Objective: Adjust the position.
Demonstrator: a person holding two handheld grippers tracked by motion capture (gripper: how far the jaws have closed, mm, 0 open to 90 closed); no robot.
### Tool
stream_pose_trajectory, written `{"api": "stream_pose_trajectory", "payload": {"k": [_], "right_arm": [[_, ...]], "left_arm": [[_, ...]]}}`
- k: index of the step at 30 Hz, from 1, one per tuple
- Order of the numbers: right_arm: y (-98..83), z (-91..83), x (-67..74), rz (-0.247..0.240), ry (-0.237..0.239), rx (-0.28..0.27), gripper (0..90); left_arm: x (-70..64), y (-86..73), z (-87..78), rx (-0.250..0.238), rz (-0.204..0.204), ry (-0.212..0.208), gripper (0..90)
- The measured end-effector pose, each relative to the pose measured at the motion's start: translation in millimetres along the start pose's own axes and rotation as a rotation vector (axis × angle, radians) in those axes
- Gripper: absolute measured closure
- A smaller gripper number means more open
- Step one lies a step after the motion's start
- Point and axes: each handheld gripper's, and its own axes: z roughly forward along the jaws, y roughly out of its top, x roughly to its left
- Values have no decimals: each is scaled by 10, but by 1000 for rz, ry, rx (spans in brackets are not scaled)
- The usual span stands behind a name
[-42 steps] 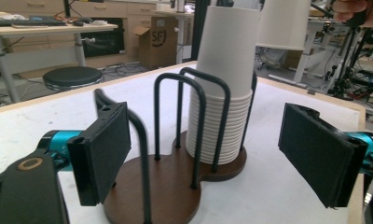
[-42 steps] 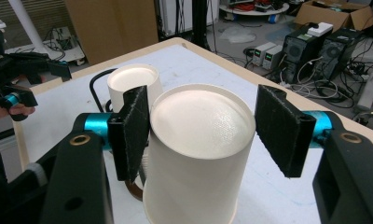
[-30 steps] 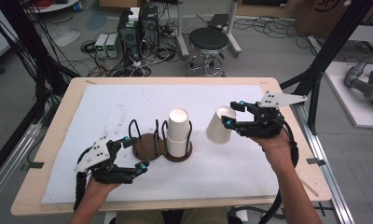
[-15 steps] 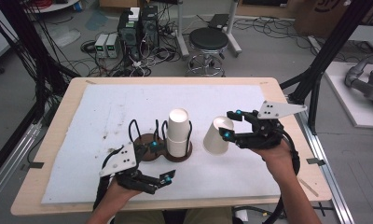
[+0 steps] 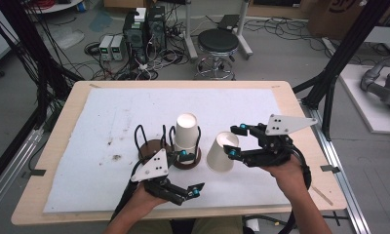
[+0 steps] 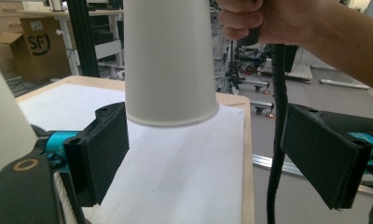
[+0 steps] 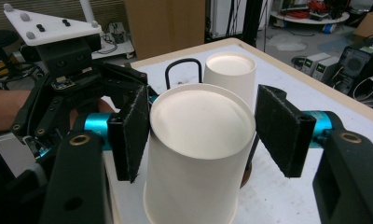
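The right gripper [image 5: 236, 140], in the right half of the high view, pinches a white paper cup [image 5: 221, 152] by its rim, with the cup tilted and its open mouth turned up and to the right. The left gripper [image 5: 189, 171] sits low in the middle of that frame with its jaws spread and nothing between them, just below two dark round cup holders [image 5: 151, 148] with black wire loops. A second white cup [image 5: 186, 132] stands upright in the right-hand holder, just left of the held cup; all of it lies on a white mat [image 5: 105, 126] covering the wooden table [image 5: 61, 114]. In the left gripper view, the two black pads [image 6: 100, 154] stand wide apart at the lower corners, and the held cup hangs at upper centre between them, bottom end down and clear of both pads, with the other hand [image 6: 243, 18] gripping a handle at upper right. In the right gripper view, the pads [image 7: 133, 133] press the cup's rim from left and right at centre frame; the second cup stands just behind it, and the left gripper shows at upper left.
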Motion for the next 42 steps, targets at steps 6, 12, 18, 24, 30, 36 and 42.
{"api": "stream_pose_trajectory", "payload": {"k": [6,12,18,24,30,36,42], "right_arm": [[-18,-4,38,5,22,-6,378],[-9,38,104,0,49,4,378],[4,67,140,2,78,-11,378],[-11,85,131,21,95,-19,378],[-70,100,87,48,109,-20,376],[-129,140,34,62,133,13,328],[-152,189,-17,45,139,38,196]], "left_arm": [[69,23,154,-10,14,6,152],[113,40,321,-8,30,-11,149],[123,11,423,-17,24,-43,142],[131,-12,425,-10,20,-65,197],[150,-21,389,31,27,-57,237],[164,-23,365,84,35,-60,269],[166,34,358,199,80,-59,280]]}}
